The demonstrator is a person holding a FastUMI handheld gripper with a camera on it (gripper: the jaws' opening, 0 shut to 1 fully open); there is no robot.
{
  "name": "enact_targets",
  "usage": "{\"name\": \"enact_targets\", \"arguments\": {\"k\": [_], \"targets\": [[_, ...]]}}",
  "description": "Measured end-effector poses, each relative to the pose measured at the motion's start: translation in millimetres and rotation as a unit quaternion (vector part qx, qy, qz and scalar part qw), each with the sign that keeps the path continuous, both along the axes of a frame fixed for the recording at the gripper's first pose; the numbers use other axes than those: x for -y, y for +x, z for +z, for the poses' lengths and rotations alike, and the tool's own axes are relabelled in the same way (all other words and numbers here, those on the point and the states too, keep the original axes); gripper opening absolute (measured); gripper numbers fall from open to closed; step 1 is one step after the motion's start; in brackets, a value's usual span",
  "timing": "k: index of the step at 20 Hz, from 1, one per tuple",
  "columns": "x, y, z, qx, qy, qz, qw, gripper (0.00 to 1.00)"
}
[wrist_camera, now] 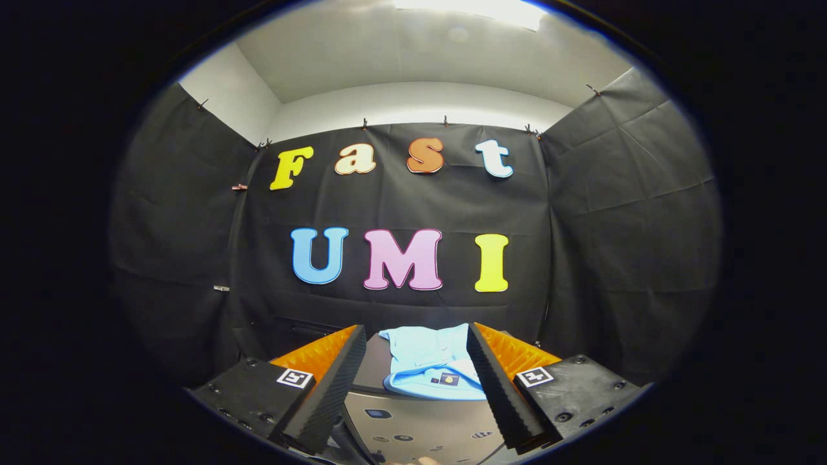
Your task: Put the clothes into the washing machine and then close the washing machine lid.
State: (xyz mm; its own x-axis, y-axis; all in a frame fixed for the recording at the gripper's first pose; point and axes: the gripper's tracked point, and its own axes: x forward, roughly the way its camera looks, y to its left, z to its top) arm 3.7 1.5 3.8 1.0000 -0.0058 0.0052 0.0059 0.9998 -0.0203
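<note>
Black cloth draped the booth on the left, back and right, clipped along its top edge below pale wall and a white ceiling with a bright light panel. Below lay the grey top of the washing machine, with small printed marks on its panel. The gripper was held wide open over it, its ridged black fingers gripping nothing. A folded light-blue garment lay on the machine's top between the two fingers and just ahead of them, nearer the right finger.
</note>
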Motion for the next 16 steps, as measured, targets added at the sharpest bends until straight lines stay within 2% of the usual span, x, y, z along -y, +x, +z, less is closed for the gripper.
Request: {"name": "enact_targets", "arguments": {"k": [16], "targets": [[4.2,-6.1,9.3,0.016,0.003,0.004,1.0,0.99]]}}
